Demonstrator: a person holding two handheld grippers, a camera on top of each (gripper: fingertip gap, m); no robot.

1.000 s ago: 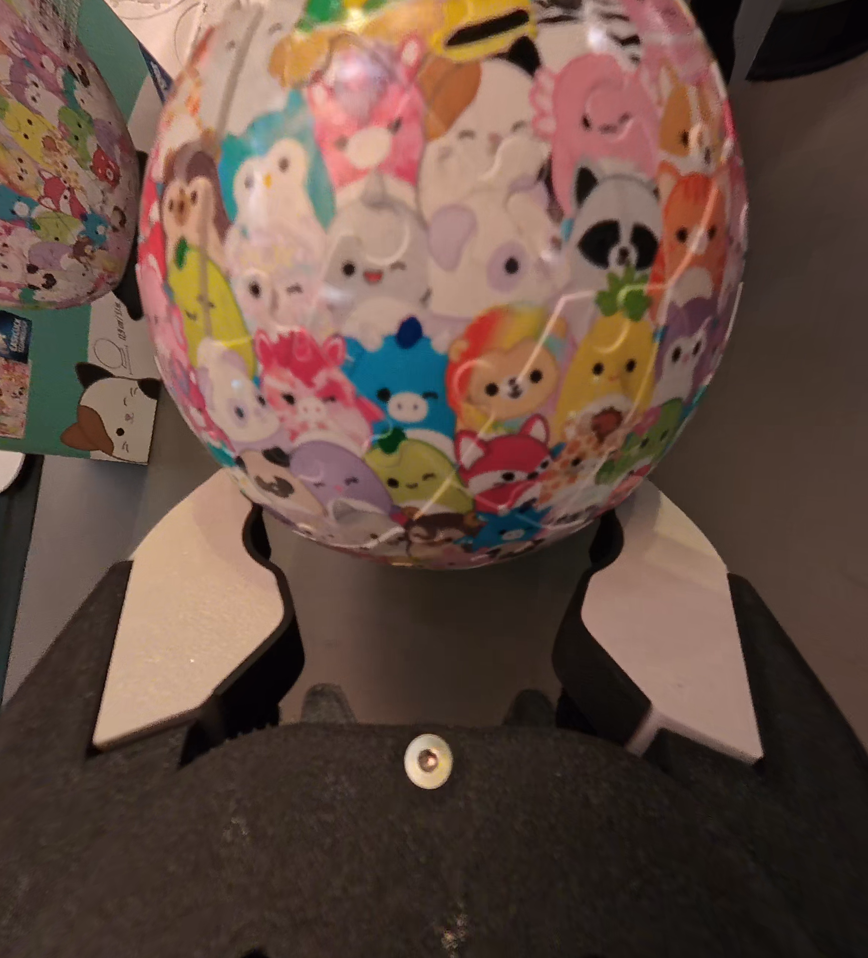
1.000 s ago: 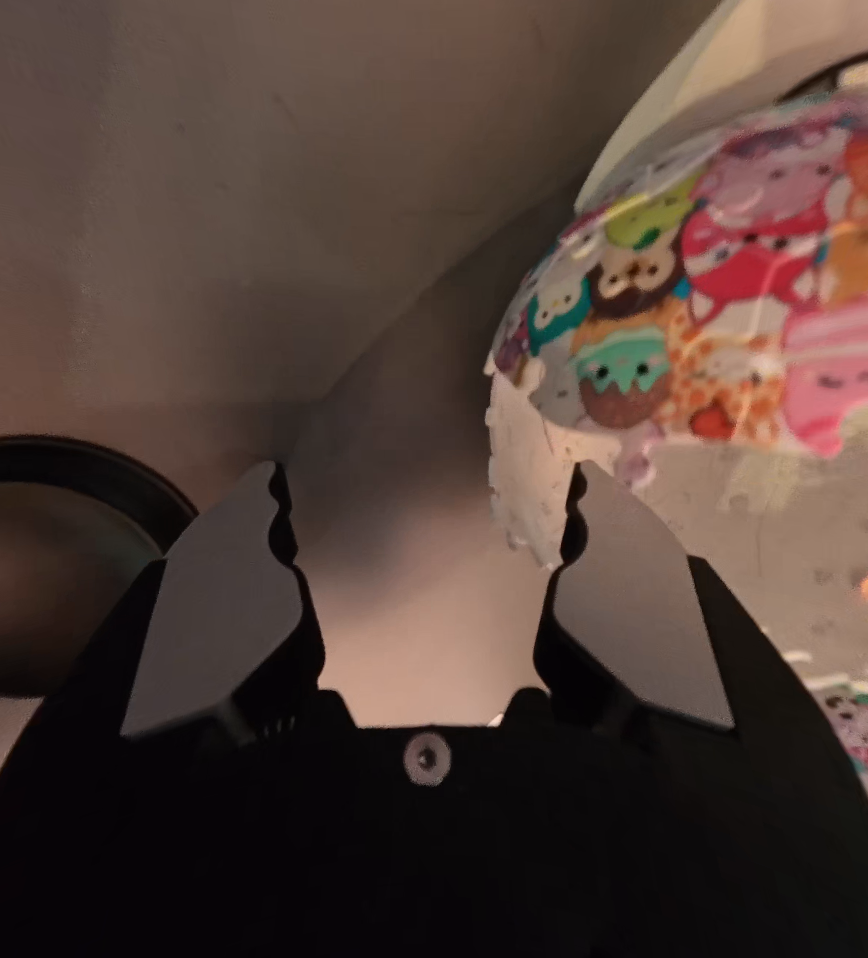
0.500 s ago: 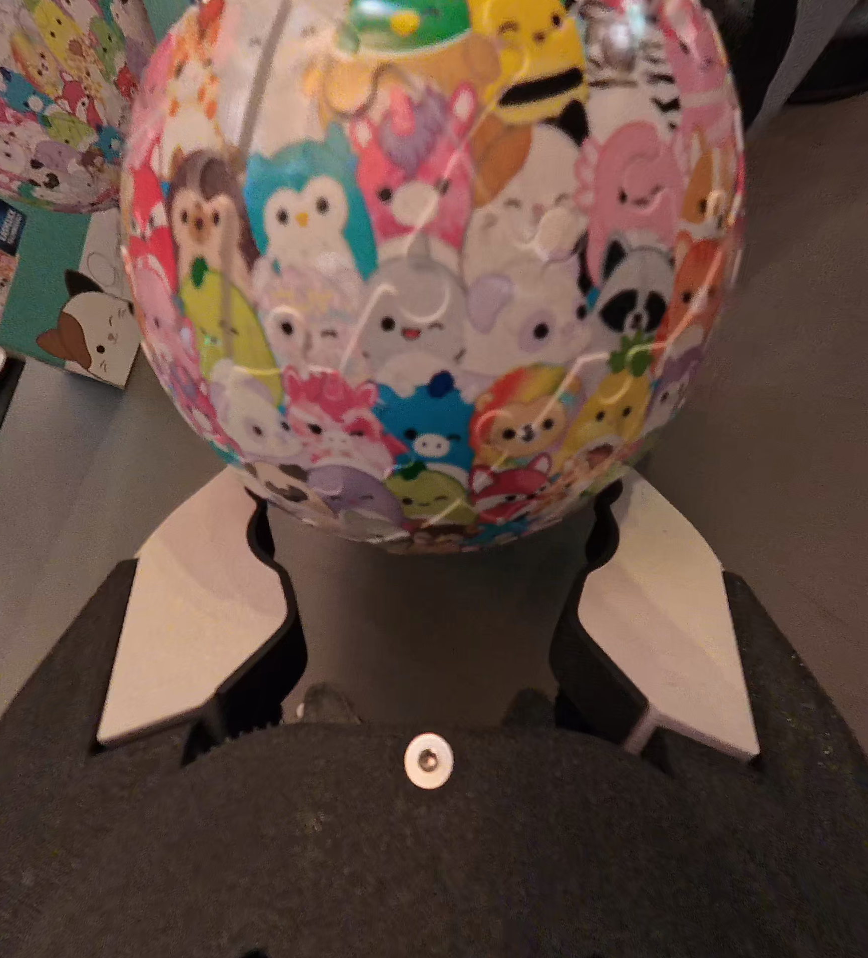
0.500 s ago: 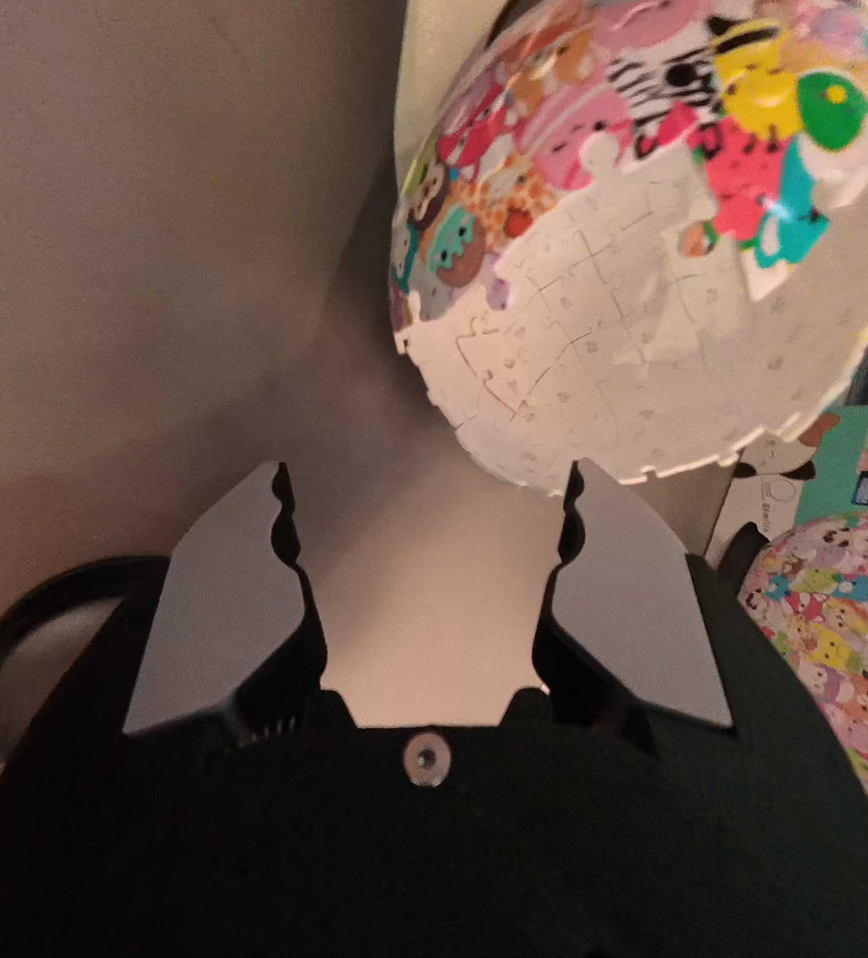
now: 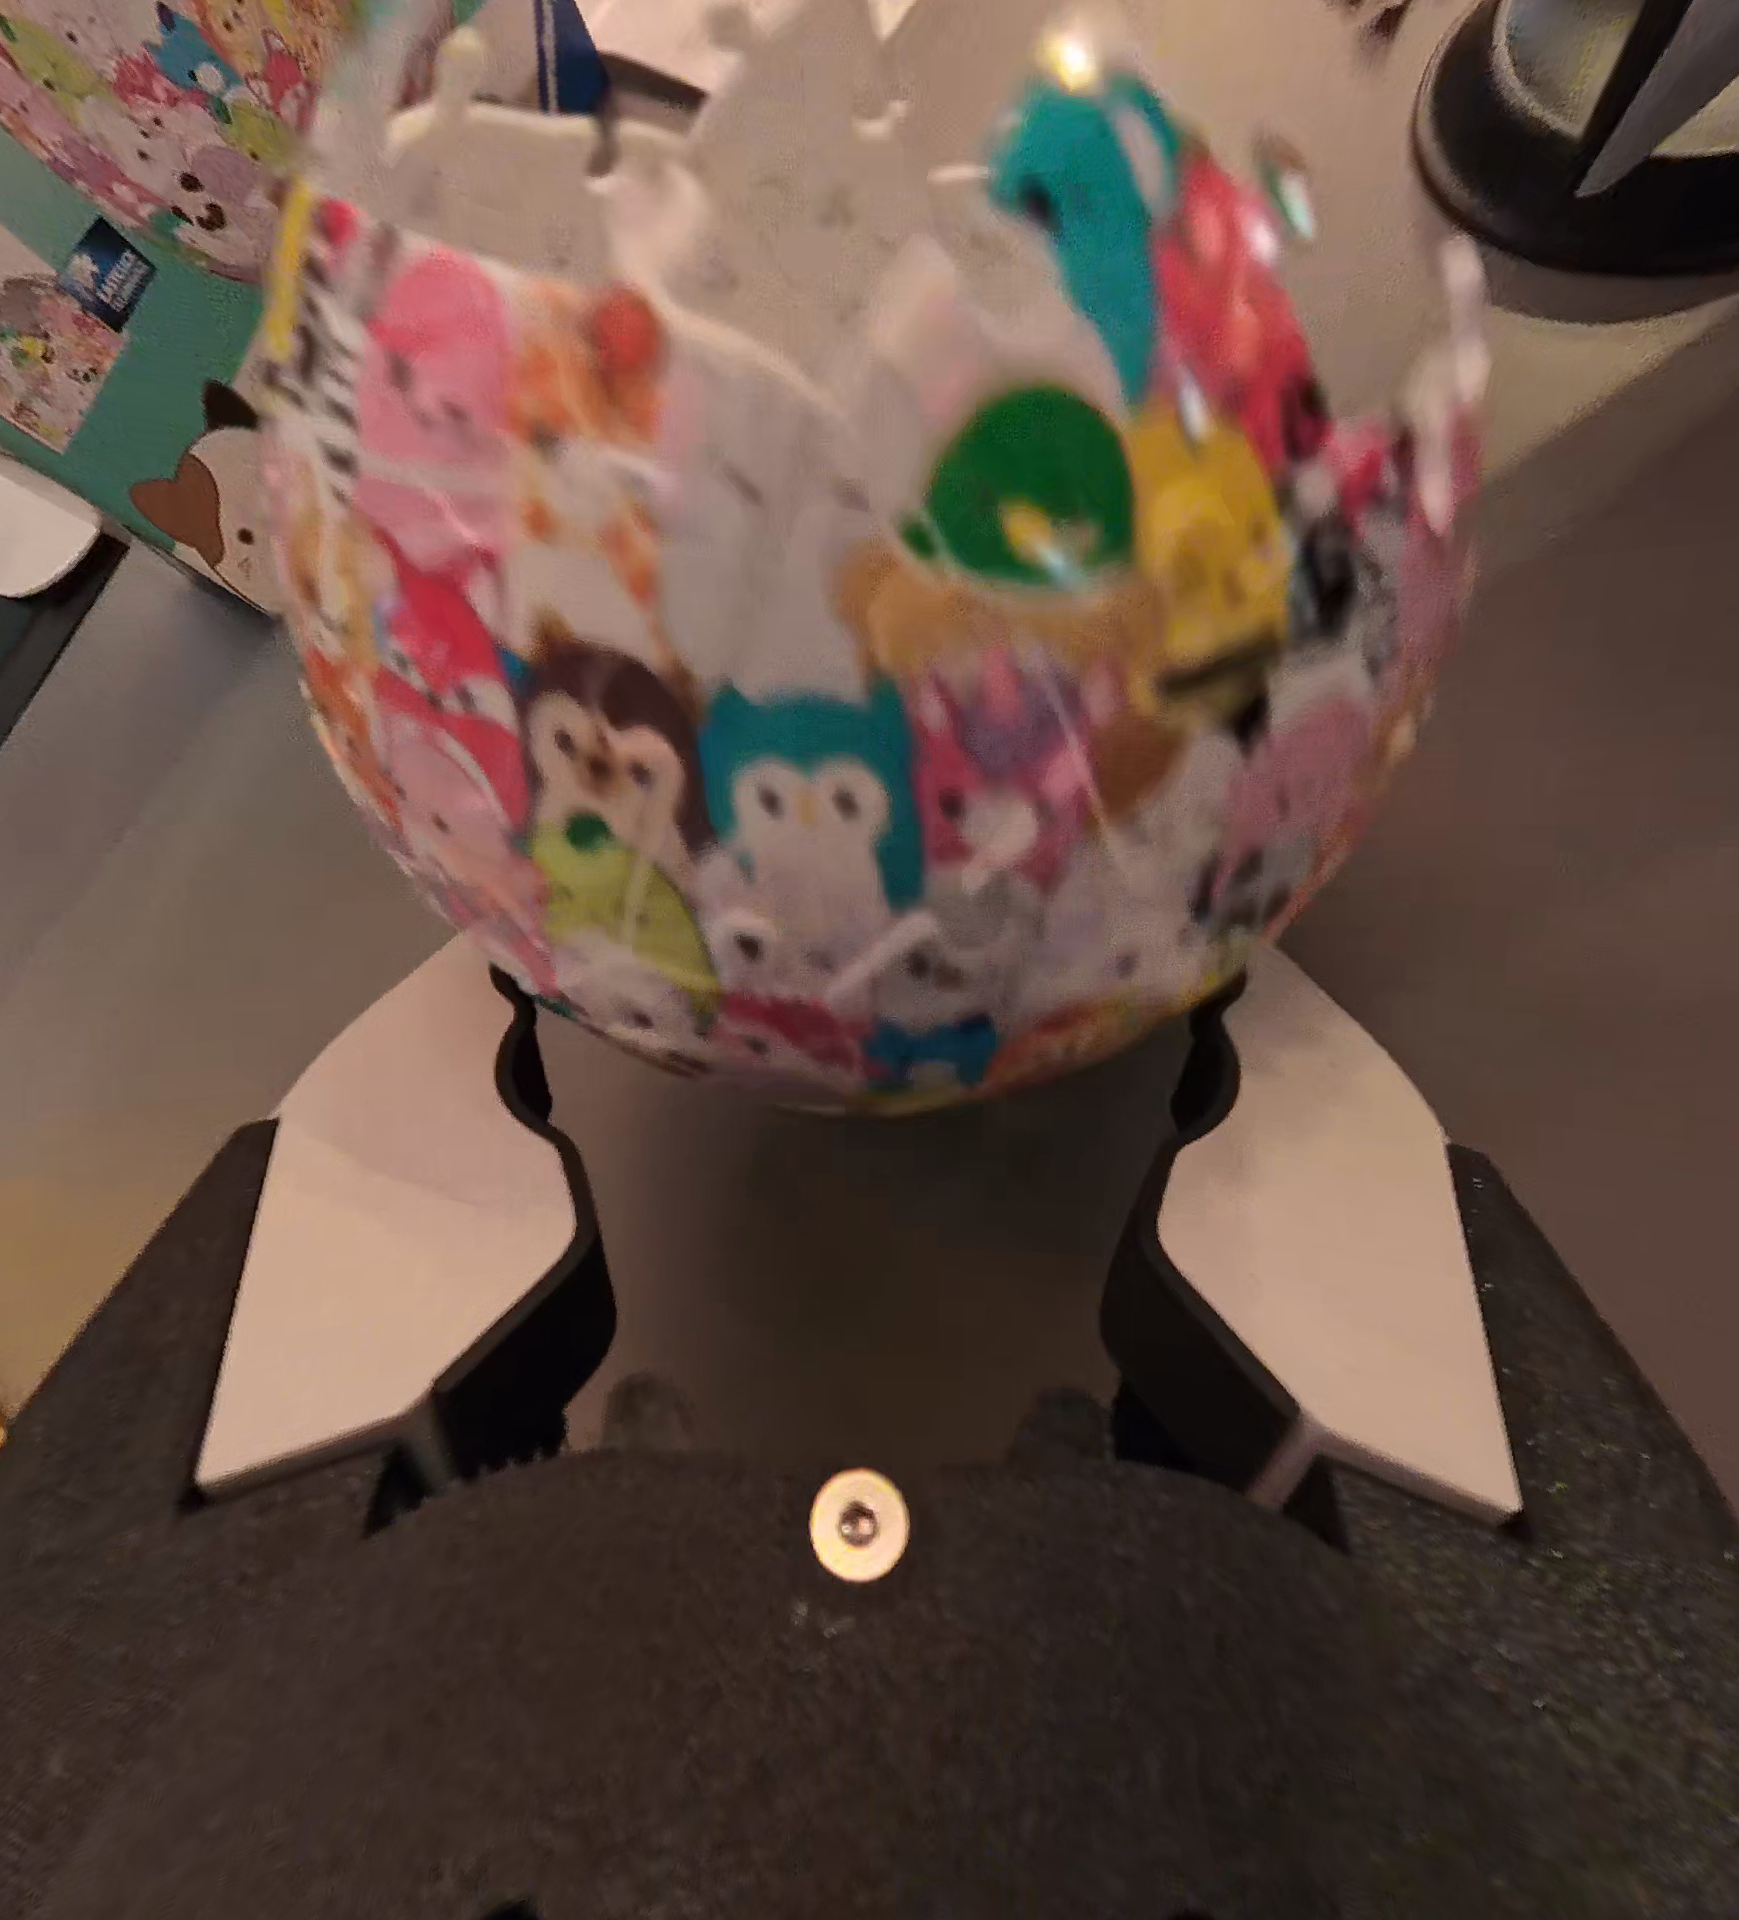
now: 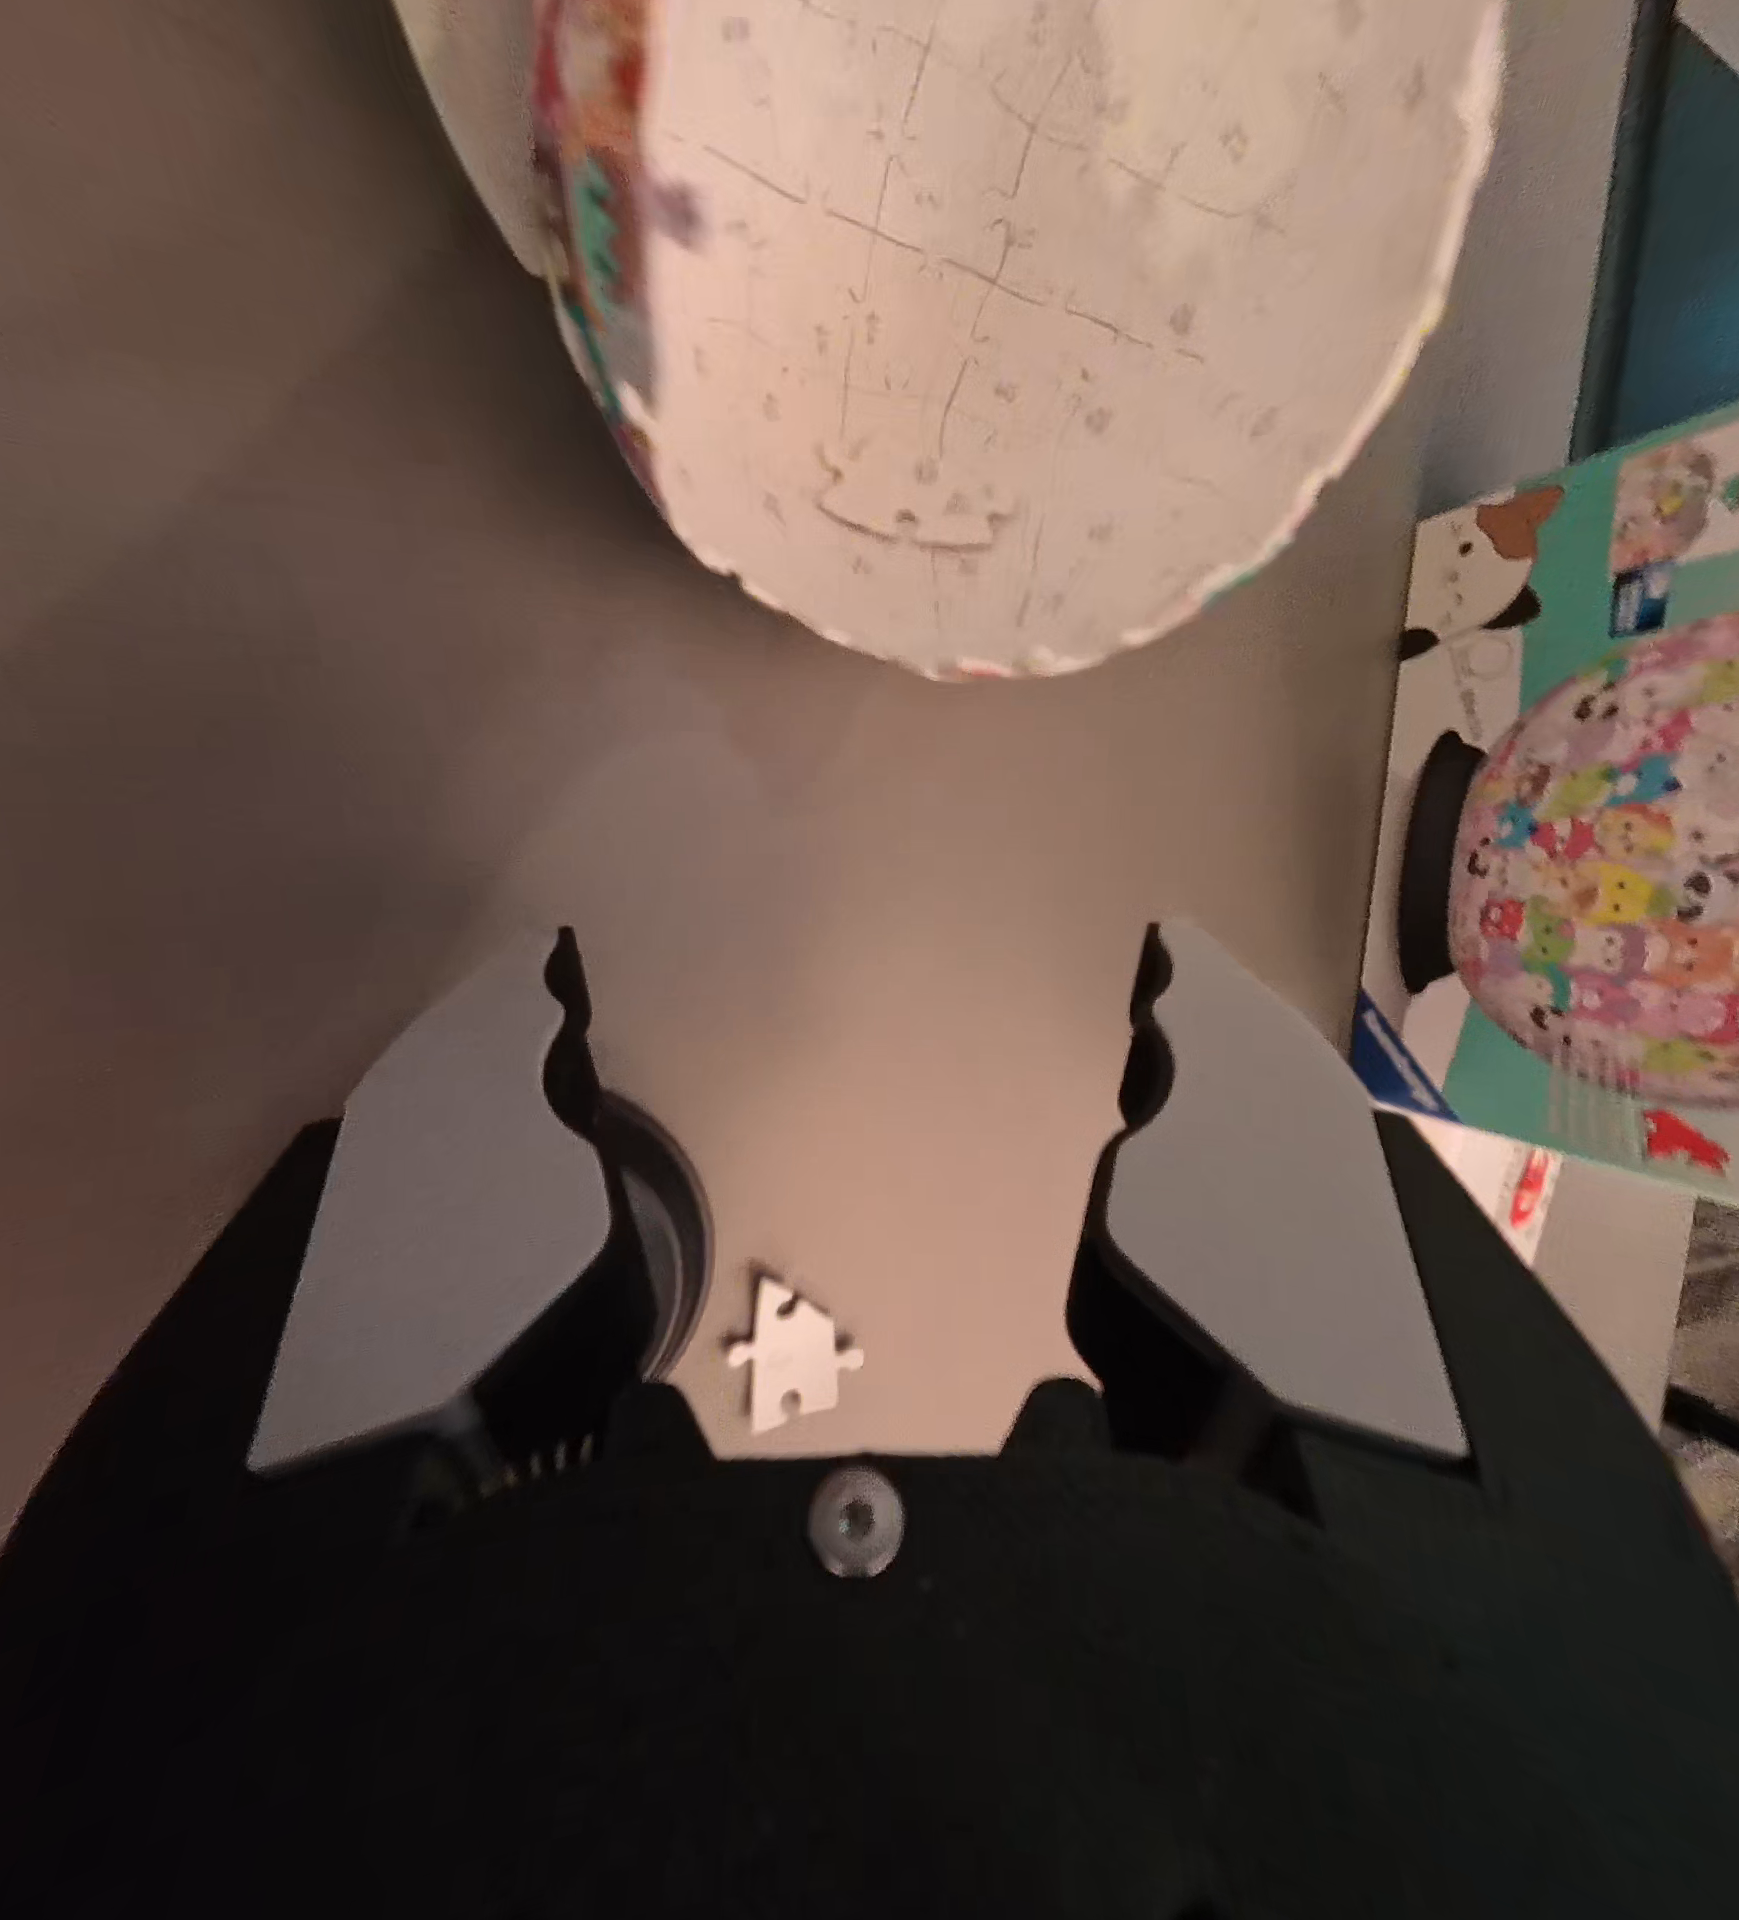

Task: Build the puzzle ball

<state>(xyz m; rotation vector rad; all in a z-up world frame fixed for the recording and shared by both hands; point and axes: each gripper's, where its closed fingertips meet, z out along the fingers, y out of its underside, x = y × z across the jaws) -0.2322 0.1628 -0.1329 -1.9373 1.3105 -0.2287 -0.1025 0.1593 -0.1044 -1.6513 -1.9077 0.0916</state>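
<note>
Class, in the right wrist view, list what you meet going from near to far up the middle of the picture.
Small white jigsaw piece lying blank side up on the table → bare grey table surface → white inner side of the unfinished puzzle ball shell.

Multicoloured cartoon-animal puzzle ball

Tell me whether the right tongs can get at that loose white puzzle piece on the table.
Probably yes. The right tongs are open and empty, and the puzzle piece lies bare on the grey table between their fingers, though back near the body, so they must pull back first.
</note>
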